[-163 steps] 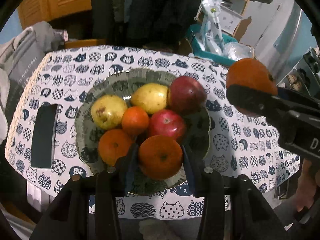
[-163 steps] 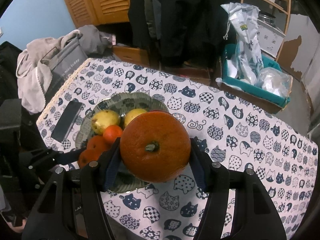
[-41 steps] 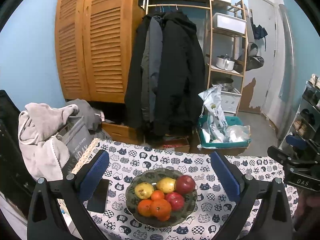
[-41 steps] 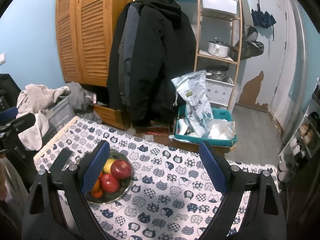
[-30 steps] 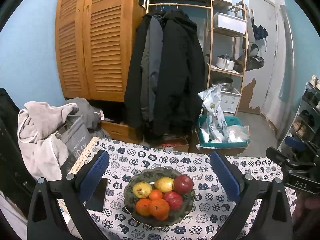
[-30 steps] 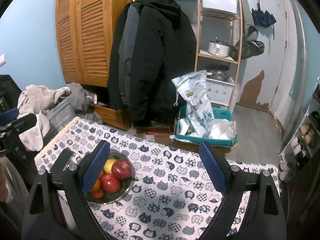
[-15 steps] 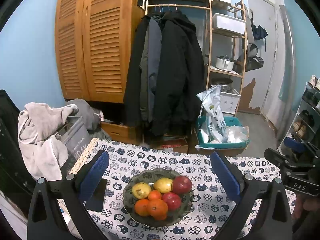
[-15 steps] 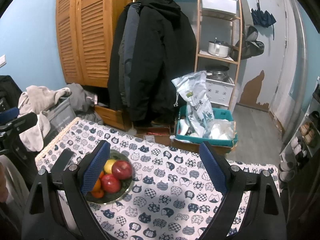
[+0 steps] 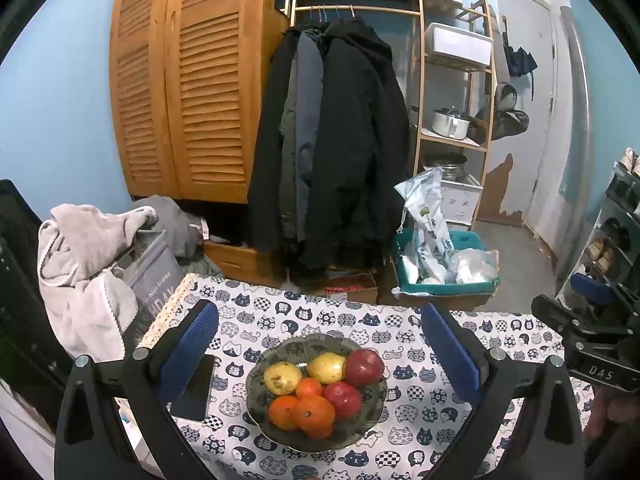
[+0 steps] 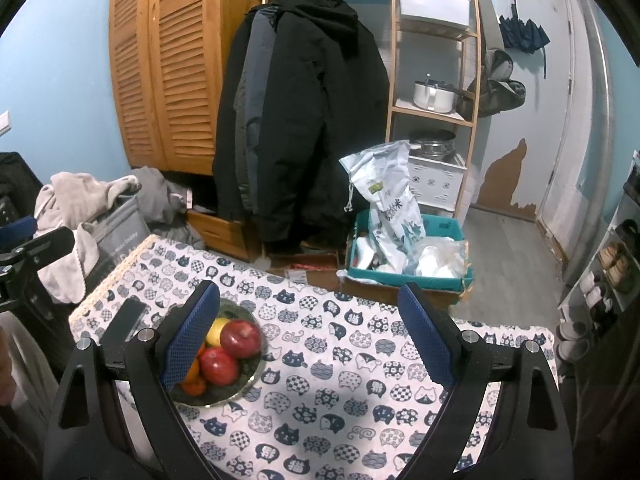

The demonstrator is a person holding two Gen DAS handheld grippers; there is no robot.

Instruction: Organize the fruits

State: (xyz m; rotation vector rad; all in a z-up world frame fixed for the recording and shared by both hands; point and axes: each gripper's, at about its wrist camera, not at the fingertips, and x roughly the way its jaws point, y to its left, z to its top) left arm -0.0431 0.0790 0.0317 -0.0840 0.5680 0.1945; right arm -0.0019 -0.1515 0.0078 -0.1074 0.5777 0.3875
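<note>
A green patterned bowl point(image 9: 366, 430) stands on the cat-print tablecloth point(image 9: 412, 392) and holds two yellow pears point(image 9: 282, 377), two red apples point(image 9: 364, 366) and three oranges point(image 9: 313, 413). My left gripper point(image 9: 318, 350) hangs above and behind the bowl, open, with nothing between its blue pads. My right gripper point(image 10: 308, 338) is open and empty too, held over the cloth to the right of the bowl point(image 10: 248, 382). In the right wrist view its left finger hides part of the fruit; the red apples point(image 10: 240, 338) show clearly.
A black phone point(image 9: 193, 388) lies on the cloth left of the bowl. Beyond the table are a grey laundry bag with towels point(image 9: 92, 280), hanging coats point(image 9: 332, 152), a teal crate with bags point(image 9: 440, 272) and a wooden shelf point(image 9: 456, 92). A shoe rack point(image 10: 612, 264) stands at the right.
Five seconds ago each gripper was shut on an orange at the bowl; now both stand open, empty and drawn back. Over the last second nothing visibly moved.
</note>
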